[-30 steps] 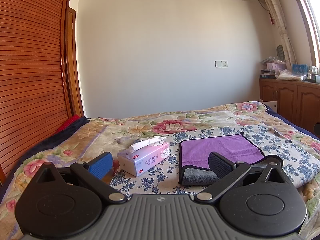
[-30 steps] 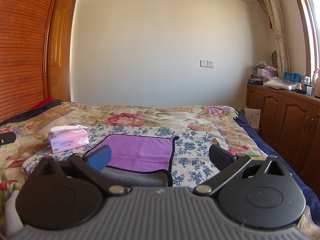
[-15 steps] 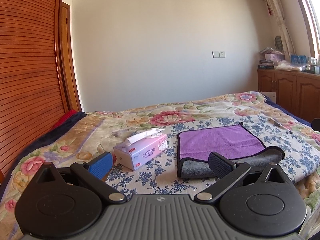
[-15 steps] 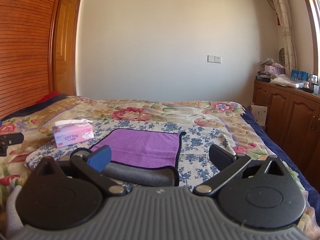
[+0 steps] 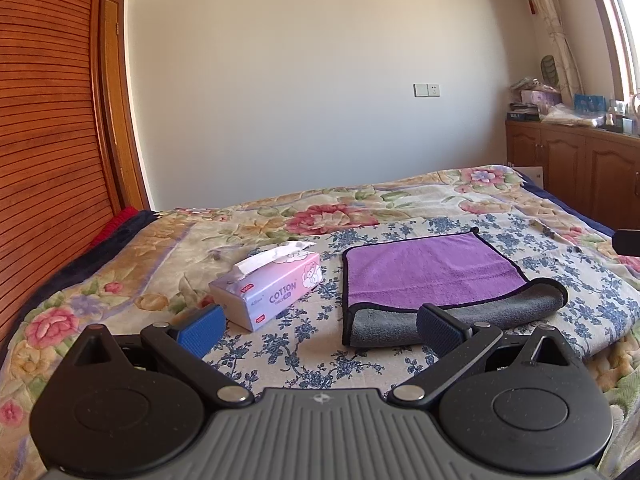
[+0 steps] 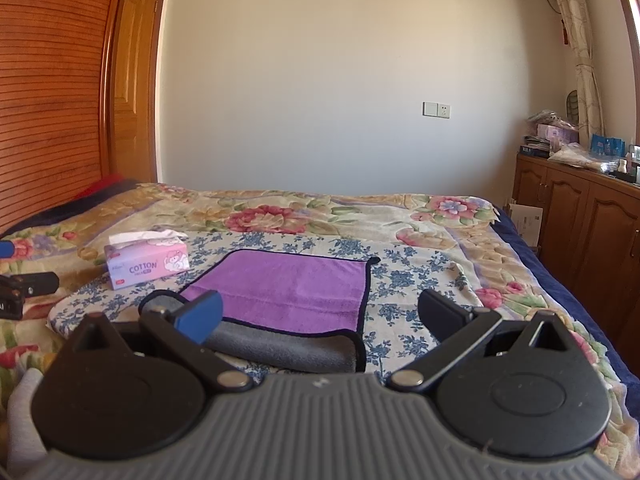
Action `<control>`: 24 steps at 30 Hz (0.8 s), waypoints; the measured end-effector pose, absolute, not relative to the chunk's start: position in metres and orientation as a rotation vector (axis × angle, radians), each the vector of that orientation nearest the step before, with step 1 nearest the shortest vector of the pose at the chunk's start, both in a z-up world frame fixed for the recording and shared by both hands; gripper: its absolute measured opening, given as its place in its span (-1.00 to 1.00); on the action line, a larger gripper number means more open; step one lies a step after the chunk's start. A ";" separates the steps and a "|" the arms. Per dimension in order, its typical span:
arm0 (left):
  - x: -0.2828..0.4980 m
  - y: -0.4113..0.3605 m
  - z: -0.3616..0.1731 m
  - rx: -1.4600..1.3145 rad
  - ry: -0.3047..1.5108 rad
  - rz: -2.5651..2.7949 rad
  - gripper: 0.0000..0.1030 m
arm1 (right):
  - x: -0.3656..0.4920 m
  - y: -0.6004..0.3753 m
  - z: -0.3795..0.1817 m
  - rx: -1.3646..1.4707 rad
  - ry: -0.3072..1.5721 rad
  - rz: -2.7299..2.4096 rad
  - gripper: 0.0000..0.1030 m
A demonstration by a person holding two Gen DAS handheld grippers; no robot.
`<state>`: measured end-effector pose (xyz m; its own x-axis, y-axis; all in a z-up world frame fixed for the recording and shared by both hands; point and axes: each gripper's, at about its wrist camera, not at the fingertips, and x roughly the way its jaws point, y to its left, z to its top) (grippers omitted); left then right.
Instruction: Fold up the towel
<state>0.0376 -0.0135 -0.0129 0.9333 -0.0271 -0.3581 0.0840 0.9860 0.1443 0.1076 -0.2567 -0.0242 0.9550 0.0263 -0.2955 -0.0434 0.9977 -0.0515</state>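
Towel: I see the purple towel (image 5: 430,270) lying on the floral bedspread (image 5: 460,200), its near edge rolled over to show grey.
Left gripper: my left gripper (image 5: 320,326) hangs above the bed, jaws wide apart, holding nothing.
Right gripper: my right gripper (image 6: 320,316) hovers near the grey roll, jaws spread, empty.
Tissue box: a pink tissue box (image 5: 268,294) sits just left of the towel.
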 end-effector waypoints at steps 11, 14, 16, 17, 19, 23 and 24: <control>0.053 -0.018 -0.013 0.154 0.385 -0.081 1.00 | 0.122 -0.258 -0.030 -0.051 0.346 0.052 1.00; 0.057 -0.019 -0.014 0.157 0.395 -0.086 1.00 | 0.126 -0.259 -0.031 -0.052 0.358 0.057 1.00; 0.060 -0.020 -0.014 0.159 0.400 -0.087 1.00 | 0.130 -0.259 -0.032 -0.054 0.367 0.062 1.00; 0.062 -0.021 -0.014 0.159 0.402 -0.088 1.00 | 0.131 -0.259 -0.033 -0.055 0.371 0.063 1.00; 0.065 -0.021 -0.015 0.161 0.409 -0.088 1.00 | 0.135 -0.259 -0.034 -0.057 0.379 0.068 1.00; 0.072 -0.022 -0.016 0.162 0.419 -0.092 1.00 | 0.139 -0.259 -0.036 -0.059 0.392 0.077 1.00; 0.073 -0.022 -0.016 0.163 0.421 -0.092 1.00 | 0.141 -0.259 -0.037 -0.059 0.396 0.080 1.00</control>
<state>0.0732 -0.0219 -0.0164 0.9087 -0.0552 -0.4137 0.1225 0.9828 0.1381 0.1406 -0.2588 -0.0367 0.9196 0.0662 -0.3873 -0.0893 0.9951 -0.0419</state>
